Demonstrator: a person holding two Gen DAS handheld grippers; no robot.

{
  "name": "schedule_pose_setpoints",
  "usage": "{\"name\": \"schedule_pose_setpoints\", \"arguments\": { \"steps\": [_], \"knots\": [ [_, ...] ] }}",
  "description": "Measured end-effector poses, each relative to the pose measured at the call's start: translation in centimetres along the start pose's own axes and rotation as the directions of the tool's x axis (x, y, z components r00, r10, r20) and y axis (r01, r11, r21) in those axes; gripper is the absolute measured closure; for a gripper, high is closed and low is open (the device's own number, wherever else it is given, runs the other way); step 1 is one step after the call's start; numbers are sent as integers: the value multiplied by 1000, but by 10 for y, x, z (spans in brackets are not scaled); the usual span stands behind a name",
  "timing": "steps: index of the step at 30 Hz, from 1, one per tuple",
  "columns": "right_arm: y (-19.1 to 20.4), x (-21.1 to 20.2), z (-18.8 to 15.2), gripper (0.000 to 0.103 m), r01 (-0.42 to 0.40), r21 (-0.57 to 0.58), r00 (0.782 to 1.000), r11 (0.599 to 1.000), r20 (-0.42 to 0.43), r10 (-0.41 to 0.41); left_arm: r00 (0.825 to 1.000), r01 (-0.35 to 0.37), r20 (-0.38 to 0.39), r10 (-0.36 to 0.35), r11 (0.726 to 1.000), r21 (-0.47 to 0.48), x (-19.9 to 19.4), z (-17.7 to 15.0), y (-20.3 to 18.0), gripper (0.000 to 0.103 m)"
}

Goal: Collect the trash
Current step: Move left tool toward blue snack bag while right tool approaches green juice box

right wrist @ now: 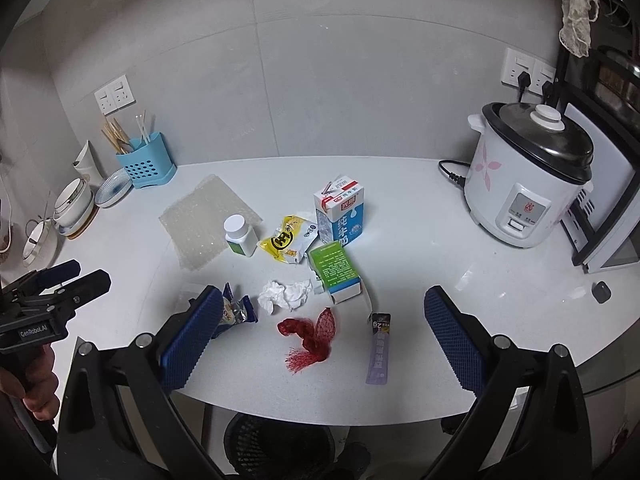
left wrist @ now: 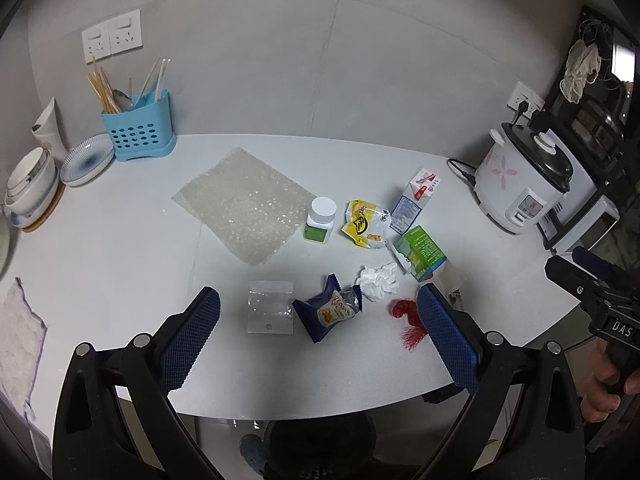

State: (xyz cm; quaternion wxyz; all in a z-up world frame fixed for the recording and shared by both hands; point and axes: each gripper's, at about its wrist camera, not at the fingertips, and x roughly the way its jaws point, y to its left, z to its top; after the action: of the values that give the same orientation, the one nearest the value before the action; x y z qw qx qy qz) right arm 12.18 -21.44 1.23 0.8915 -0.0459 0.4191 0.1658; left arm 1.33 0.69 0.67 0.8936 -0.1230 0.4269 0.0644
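Observation:
Litter lies across the white counter (left wrist: 120, 248): a blue snack wrapper (left wrist: 330, 308), a clear plastic bag (left wrist: 269, 312), a crumpled white tissue (left wrist: 378, 280), a red mesh net (right wrist: 310, 334), a purple sachet (right wrist: 378, 348), a green carton (right wrist: 334, 270) lying down, an upright blue milk carton (right wrist: 340, 212), a yellow wrapper (right wrist: 286, 242), a white-capped bottle (left wrist: 320, 220) and bubble wrap (left wrist: 244, 200). My left gripper (left wrist: 318, 338) hangs open above the snack wrapper. My right gripper (right wrist: 322, 338) hangs open above the red net. Neither holds anything.
A black mesh bin (right wrist: 280, 444) stands below the counter's front edge. A rice cooker (right wrist: 528, 176) sits at the right, a blue utensil holder (left wrist: 138, 128), a plate (left wrist: 86, 160) and bowls (left wrist: 30, 184) at the back left, and a cloth (left wrist: 18, 340) at the near left.

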Motion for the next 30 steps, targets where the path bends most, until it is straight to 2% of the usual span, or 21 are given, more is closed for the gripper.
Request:
{"name": "schedule_pose_setpoints", "arguments": {
  "steps": [8,12,30],
  "knots": [
    [5,-5,-3,7,-10,-15,1000,1000,17,10,1000,-10,12,10,1000,-8,-7,-4,4,7],
    [1,1,-5,7,-26,6,1000,1000,-11,26,1000,-10,1,10,1000,-13,-6,-7,3,7],
    [-2,-3,-13,7,-26,15,1000,1000,-7,26,999,-42,2,42,999,-2,-13,-10,-3,7]
  ]
}}
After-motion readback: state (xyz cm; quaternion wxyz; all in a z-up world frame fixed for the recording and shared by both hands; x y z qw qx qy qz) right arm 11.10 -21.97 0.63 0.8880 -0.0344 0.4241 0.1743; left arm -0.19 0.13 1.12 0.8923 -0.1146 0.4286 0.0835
